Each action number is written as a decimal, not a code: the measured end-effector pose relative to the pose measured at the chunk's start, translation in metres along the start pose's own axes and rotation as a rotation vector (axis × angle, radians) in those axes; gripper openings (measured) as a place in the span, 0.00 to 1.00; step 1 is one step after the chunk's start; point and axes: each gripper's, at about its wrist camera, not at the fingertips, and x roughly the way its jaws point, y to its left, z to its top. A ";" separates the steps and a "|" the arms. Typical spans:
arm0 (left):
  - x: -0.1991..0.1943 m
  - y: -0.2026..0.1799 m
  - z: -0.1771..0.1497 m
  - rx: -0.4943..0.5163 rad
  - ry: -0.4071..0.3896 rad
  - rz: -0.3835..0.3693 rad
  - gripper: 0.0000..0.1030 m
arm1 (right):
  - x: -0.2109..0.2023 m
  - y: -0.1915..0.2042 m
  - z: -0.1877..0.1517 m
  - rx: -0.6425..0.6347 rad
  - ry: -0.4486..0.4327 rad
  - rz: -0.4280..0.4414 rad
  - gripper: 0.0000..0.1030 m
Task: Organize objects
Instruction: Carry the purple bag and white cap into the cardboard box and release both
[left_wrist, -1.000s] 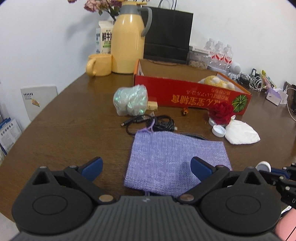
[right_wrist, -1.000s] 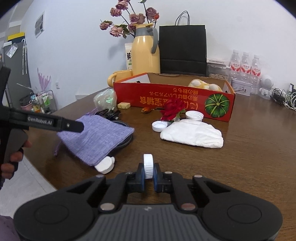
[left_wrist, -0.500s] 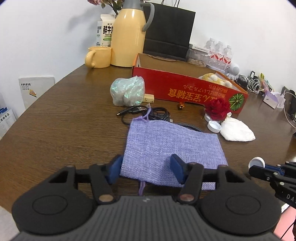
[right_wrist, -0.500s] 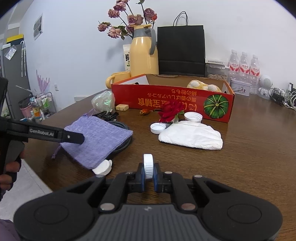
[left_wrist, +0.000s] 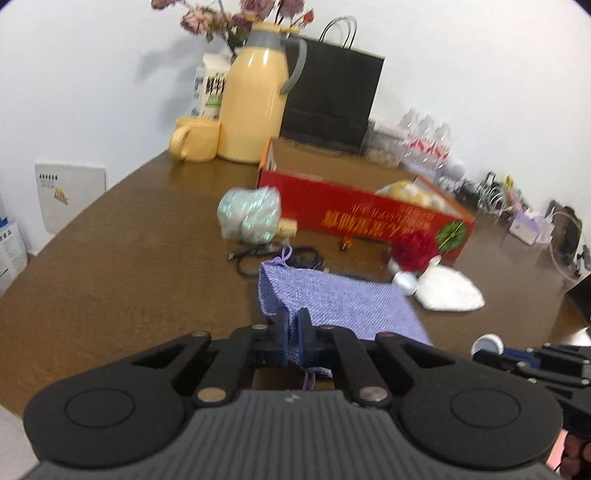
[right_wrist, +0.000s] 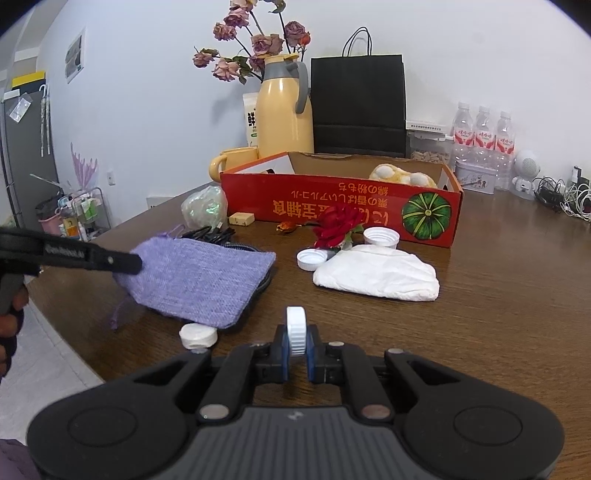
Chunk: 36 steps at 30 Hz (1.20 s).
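Two wrist views cover one brown wooden table (right_wrist: 498, 314). Lavender woven drawstring pouch (left_wrist: 343, 299): flat, coarse-knit, its near edge bunched and lifted between the pads of the left gripper (left_wrist: 293, 332), whose jaws have just been closing and now pinch the fabric; a loose cord end hangs below the fingers. Only the right wrist view shows that gripper from the side, as a black bar at the pouch's left corner (right_wrist: 122, 260), with the holding hand (right_wrist: 11, 314) at the far left edge. Right gripper (right_wrist: 296, 350): jaws pressed on a white ribbed bottle cap (right_wrist: 296, 330), held on edge just above the table's near part; the left wrist view shows this cap only as a small disc at its right margin. A white disc-shaped object (right_wrist: 198, 335) lying just beside the pouch's near edge appears in the right view alone. Black cable (left_wrist: 280, 258) lies coiled under and beyond the pouch's far end. Farther out: two upturned white caps (right_wrist: 312, 258), a red artificial rose (right_wrist: 338, 225), a crumpled white cloth (right_wrist: 380, 275), an iridescent plastic bag (left_wrist: 251, 214), and a red cardboard box (right_wrist: 343, 206) printed with a green pumpkin. At the far wall stand a yellow thermos jug (right_wrist: 282, 110), a yellow mug (left_wrist: 192, 138) and a black paper bag (right_wrist: 358, 103).
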 end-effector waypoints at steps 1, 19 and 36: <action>-0.003 -0.002 0.002 0.004 -0.011 -0.009 0.05 | -0.001 0.000 0.000 0.000 -0.002 -0.001 0.08; -0.024 -0.060 0.075 0.179 -0.264 -0.134 0.05 | 0.003 -0.002 0.050 -0.057 -0.117 -0.012 0.08; 0.093 -0.065 0.157 0.132 -0.335 -0.108 0.05 | 0.098 -0.040 0.164 -0.077 -0.222 -0.076 0.08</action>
